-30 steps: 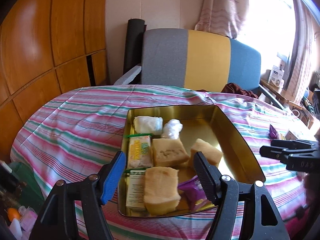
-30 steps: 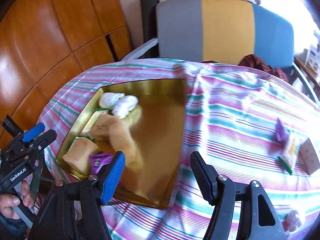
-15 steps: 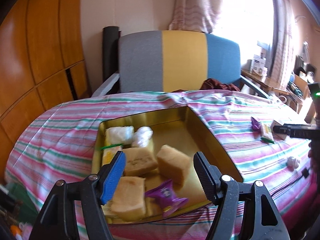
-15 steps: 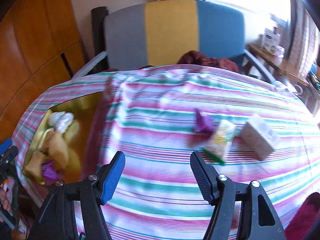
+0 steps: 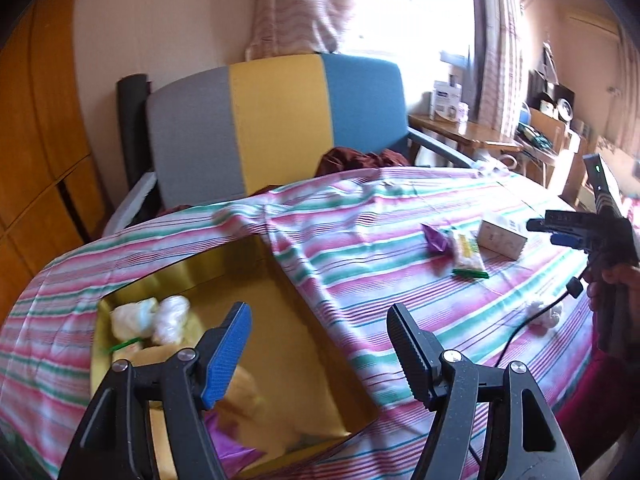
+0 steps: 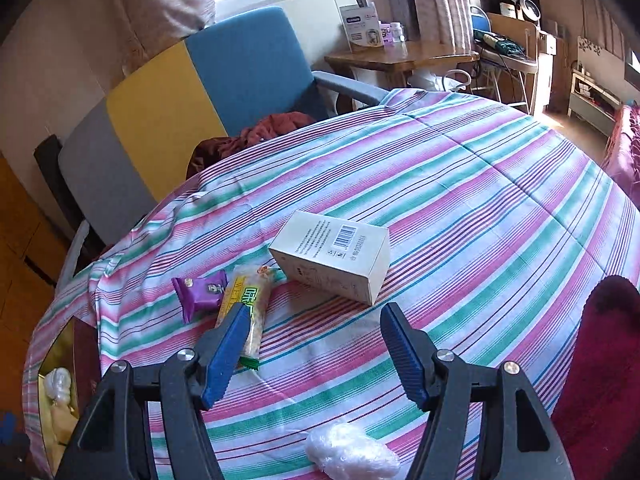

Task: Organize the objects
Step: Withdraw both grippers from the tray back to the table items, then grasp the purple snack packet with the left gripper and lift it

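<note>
Blue ribbed pads line both grippers, and each pair of jaws stands wide apart with nothing between them. The right gripper (image 6: 310, 350) hovers over the striped tablecloth (image 6: 460, 184), its left pad in front of the near end of a long yellow-and-green snack bar (image 6: 247, 307). Touching that bar on its left lies a small purple packet (image 6: 202, 292) with crimped edges. Just beyond the jaws sits a cream carton box (image 6: 334, 254), lying flat with a barcode and fine print on its top face, its near corner close to the bar. Nearest the camera, between the gripper's arms, rests a crumpled clear-plastic wad (image 6: 352, 454).

The left gripper (image 5: 320, 354) hangs above the open gold tin (image 5: 256, 276), which sits on the cloth at the table's left side. Inside the tin, at its far left corner, lie two whitish wrapped pieces (image 5: 150, 318); pale yellow cakes and something purple nearer the camera are blurred. Behind the table stands a chair (image 5: 276, 120) in grey, yellow and blue panels.
</note>
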Available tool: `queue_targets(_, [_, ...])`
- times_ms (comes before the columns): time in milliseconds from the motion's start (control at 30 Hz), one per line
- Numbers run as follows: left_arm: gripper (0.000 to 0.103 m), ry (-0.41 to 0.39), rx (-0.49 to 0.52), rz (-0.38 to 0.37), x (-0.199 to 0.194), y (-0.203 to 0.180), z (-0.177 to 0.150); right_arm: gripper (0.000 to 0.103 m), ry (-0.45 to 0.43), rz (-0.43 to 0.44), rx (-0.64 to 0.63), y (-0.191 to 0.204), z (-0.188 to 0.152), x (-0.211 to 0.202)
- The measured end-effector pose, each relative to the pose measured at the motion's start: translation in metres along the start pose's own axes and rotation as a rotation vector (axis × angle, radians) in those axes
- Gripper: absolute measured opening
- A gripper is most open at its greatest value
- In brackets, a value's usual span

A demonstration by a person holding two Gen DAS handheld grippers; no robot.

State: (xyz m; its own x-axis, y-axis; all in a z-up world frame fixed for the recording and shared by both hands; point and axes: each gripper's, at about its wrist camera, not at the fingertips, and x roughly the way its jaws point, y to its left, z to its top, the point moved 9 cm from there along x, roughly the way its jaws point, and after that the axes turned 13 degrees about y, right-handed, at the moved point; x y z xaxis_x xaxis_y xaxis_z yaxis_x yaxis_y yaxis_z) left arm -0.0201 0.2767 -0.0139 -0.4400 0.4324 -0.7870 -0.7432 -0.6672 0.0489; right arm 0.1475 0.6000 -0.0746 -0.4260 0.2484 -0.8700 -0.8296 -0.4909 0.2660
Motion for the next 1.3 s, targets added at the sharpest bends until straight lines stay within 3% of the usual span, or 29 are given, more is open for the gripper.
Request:
queue_targets(367, [0.071, 0.07, 0.135, -0.052, 0.055, -0.082, 0.027, 0.069, 0.068, 0.056, 0.028, -0.003, -0.007, 0.011])
queue_targets(833, [0.071, 0.113, 0.269, -0.015, 0.099, -0.128, 0.05, 0.069, 0.112, 0.134, 0.082, -0.008, -0.009, 0.015])
queue_targets(1067, [0.071, 0.068, 0.338, 0.018, 0.116, -0.134, 0.096, 0.069, 0.14, 0.167, 0.107, -0.01, -0.013, 0.019])
queue_targets(1300, [0.071, 0.093, 0.459, -0.015, 0.158, -0.159, 0.13, 0.069, 0.157, 0.208, 0.112, -0.008, -0.014, 0.02])
